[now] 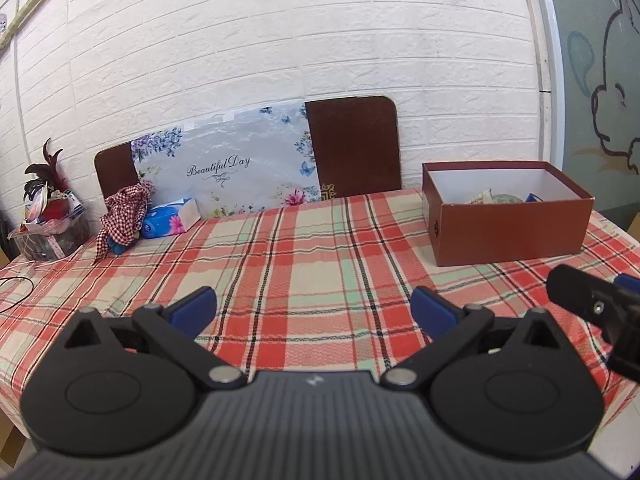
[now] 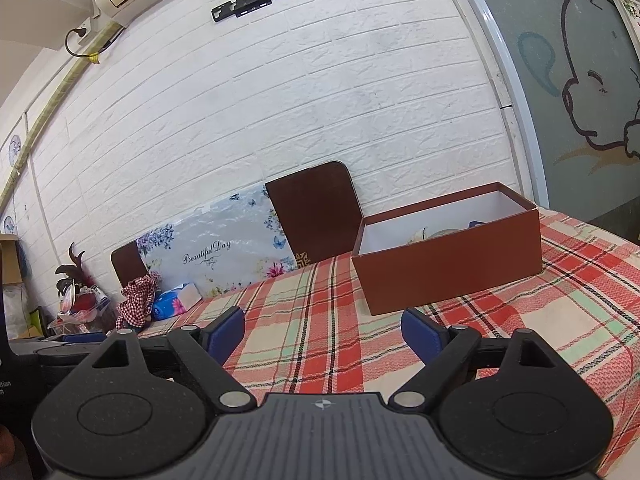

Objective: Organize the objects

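Observation:
A red-brown cardboard box (image 1: 508, 224) with a white inside stands open at the table's far right; a few small items show over its rim. In the right wrist view the same box (image 2: 452, 272) sits just beyond my right gripper (image 2: 323, 330), which is open with only tablecloth between its blue pads. My left gripper (image 1: 314, 306) hovers open over the middle of the plaid tablecloth (image 1: 304, 264), nothing between its fingers. The right gripper's black finger (image 1: 580, 296) shows at the right edge of the left wrist view.
At the far left lie a red checked cloth (image 1: 124, 216), a blue tissue pack (image 1: 168, 220) and a basket with a plant (image 1: 48, 220). A floral "Beautiful Day" board (image 1: 228, 168) and a brown panel (image 1: 356, 144) lean on the white brick wall.

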